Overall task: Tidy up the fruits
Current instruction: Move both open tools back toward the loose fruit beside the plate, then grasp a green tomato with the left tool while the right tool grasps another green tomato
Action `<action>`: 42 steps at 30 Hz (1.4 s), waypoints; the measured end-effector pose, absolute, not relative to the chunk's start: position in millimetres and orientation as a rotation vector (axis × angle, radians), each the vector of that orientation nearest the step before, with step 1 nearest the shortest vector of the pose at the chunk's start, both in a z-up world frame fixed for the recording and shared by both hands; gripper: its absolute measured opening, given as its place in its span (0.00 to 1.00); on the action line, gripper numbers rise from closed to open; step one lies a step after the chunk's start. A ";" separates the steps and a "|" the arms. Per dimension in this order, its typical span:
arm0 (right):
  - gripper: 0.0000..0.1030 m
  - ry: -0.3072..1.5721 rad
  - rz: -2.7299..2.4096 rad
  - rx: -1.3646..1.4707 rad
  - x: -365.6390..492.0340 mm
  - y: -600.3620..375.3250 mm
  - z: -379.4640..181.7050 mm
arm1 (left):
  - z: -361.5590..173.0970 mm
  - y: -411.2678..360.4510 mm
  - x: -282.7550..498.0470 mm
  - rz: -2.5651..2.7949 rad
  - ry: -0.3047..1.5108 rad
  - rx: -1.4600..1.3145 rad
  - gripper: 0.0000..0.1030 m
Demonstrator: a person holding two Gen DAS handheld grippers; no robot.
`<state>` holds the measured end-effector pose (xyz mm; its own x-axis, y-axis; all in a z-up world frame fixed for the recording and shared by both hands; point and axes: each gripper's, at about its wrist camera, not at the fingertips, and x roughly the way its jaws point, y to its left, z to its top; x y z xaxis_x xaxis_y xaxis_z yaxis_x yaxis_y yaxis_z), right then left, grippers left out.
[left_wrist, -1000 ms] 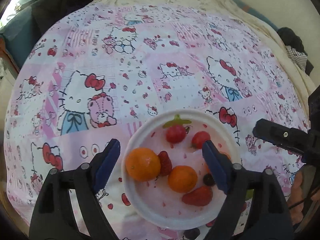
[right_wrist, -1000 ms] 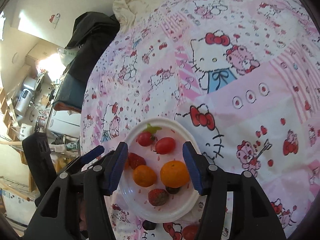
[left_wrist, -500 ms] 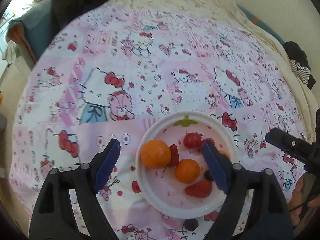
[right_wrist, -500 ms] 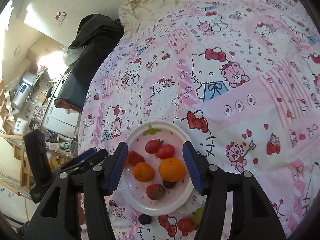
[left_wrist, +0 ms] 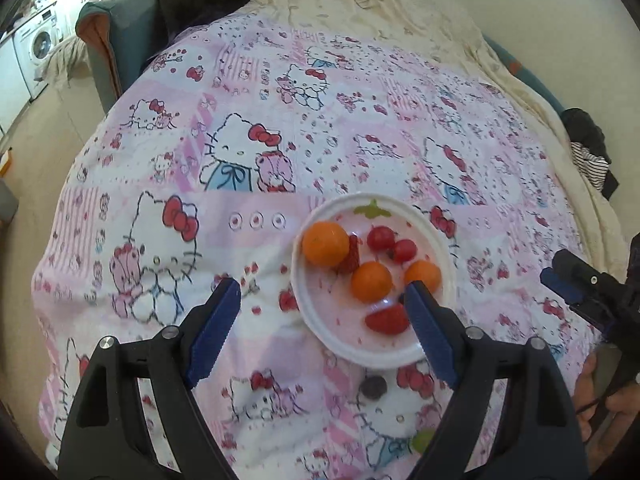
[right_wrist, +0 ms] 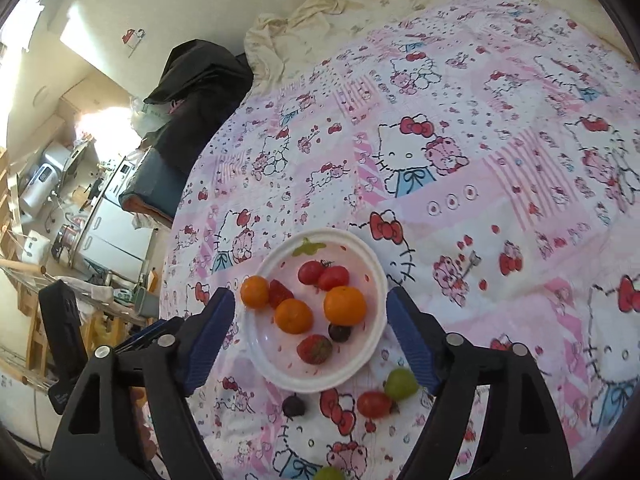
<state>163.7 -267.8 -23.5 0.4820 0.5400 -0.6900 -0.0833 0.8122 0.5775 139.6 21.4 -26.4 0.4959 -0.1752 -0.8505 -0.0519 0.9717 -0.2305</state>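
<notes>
From my remote station, both grippers hang above a bed spread with a pink cartoon-cat sheet [right_wrist: 460,128]. The white plate [right_wrist: 372,268] lies on the sheet and carries three oranges, two cherry tomatoes [right_wrist: 322,274], two strawberries and one dark grape [right_wrist: 340,332]. The largest orange [left_wrist: 325,243] sits at the plate's nine o'clock in the left wrist view, a strawberry [left_wrist: 352,254] tucked against it.

My right gripper [right_wrist: 310,322] has just been opening; its blue pads now stand wide, flanking the plate in that view, with nothing pressed between them. My left gripper [left_wrist: 322,316] is likewise spread wide and empty, its right pad [left_wrist: 428,328] overlapping the plate's four o'clock edge in its own camera.

Off the plate, at six o'clock in the right wrist view, a dark grape [right_wrist: 294,405], a cherry tomato [right_wrist: 374,404] and a green grape [right_wrist: 401,383] rest on the sheet. A second green grape [right_wrist: 330,473] lies at the bottom edge.
</notes>
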 end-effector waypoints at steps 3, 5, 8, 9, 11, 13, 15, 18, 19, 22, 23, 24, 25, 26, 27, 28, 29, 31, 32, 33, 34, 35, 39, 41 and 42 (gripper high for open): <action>0.82 0.996 0.395 0.512 147.2 -271.4 -19.3 | -21.5 19.3 123.3 -0.085 1.034 -0.234 0.86; 0.85 0.987 0.387 0.514 137.4 -273.7 -16.8 | -20.0 18.2 113.2 -0.100 1.032 -0.238 0.86; 0.87 0.967 0.384 0.500 121.4 -275.0 -12.0 | -18.2 15.1 97.8 -0.119 1.027 -0.238 0.86; 0.88 0.960 0.382 0.495 116.0 -274.8 -10.7 | -17.8 13.9 94.2 -0.129 1.022 -0.240 0.86; 0.90 0.954 0.376 0.491 105.8 -273.5 -10.2 | -16.4 8.6 87.0 -0.143 1.012 -0.233 0.86; 0.91 0.958 0.372 0.488 98.5 -271.7 -11.9 | -15.5 1.3 80.3 -0.152 1.005 -0.210 0.86; 0.91 0.960 0.358 0.471 91.6 -269.6 -14.2 | -15.4 -5.7 74.3 -0.144 0.999 -0.176 0.86; 0.91 0.975 0.340 0.431 82.2 -268.2 -17.8 | -19.4 -12.7 65.5 -0.108 1.006 -0.131 0.86; 0.91 0.981 0.335 0.426 79.5 -269.0 -19.3 | -22.4 -14.9 62.6 -0.102 1.014 -0.120 0.86; 0.91 1.003 0.314 0.430 72.8 -274.1 -24.8 | -30.9 -19.8 56.5 -0.096 1.040 -0.107 0.86; 0.91 1.011 0.301 0.434 71.2 -276.9 -27.2 | -34.8 -21.8 54.5 -0.093 1.052 -0.103 0.86; 0.91 1.022 0.284 0.438 69.2 -280.5 -30.0 | -37.8 -23.3 53.0 -0.092 1.060 -0.098 0.86; 0.91 1.030 0.270 0.443 68.4 -283.9 -32.2 | -41.1 -25.4 51.8 -0.091 1.070 -0.091 0.86; 0.91 1.040 0.254 0.447 67.5 -287.2 -34.9 | -44.8 -28.2 50.4 -0.096 1.081 -0.084 0.86; 0.91 1.053 0.237 0.449 67.5 -290.5 -37.6 | -49.1 -32.4 49.4 -0.111 1.095 -0.076 0.86; 0.91 1.064 0.223 0.456 67.3 -294.3 -40.5 | -53.6 -37.8 48.5 -0.130 1.112 -0.063 0.86; 0.91 1.074 0.212 0.466 67.1 -297.9 -43.5 | -58.9 -44.3 46.8 -0.148 1.132 -0.044 0.86; 0.91 1.096 0.191 0.479 67.4 -304.4 -49.3 | -68.4 -56.8 42.2 -0.191 1.164 -0.026 0.86; 0.91 1.109 0.178 0.480 67.7 -307.0 -52.3 | -75.1 -64.3 40.2 -0.217 1.186 -0.016 0.86; 0.91 1.121 0.167 0.480 68.1 -309.3 -55.1 | -82.8 -72.5 38.3 -0.243 1.214 -0.007 0.86; 0.91 1.131 0.158 0.485 68.6 -311.7 -57.7 | -89.0 -80.4 36.2 -0.267 1.232 0.000 0.86; 0.91 1.138 0.152 0.495 69.0 -313.8 -59.8 | -92.2 -87.0 34.1 -0.287 1.237 0.007 0.86; 0.91 1.154 0.139 0.522 70.8 -319.4 -64.0 | -106.4 -117.1 29.4 -0.388 1.243 0.068 0.80; 0.91 1.157 0.138 0.528 71.9 -320.3 -64.7 | -116.4 -123.8 31.9 -0.380 1.267 0.099 0.68; 0.91 1.157 0.138 0.528 72.8 -320.4 -64.5 | -119.7 -124.4 31.8 -0.375 1.267 0.106 0.62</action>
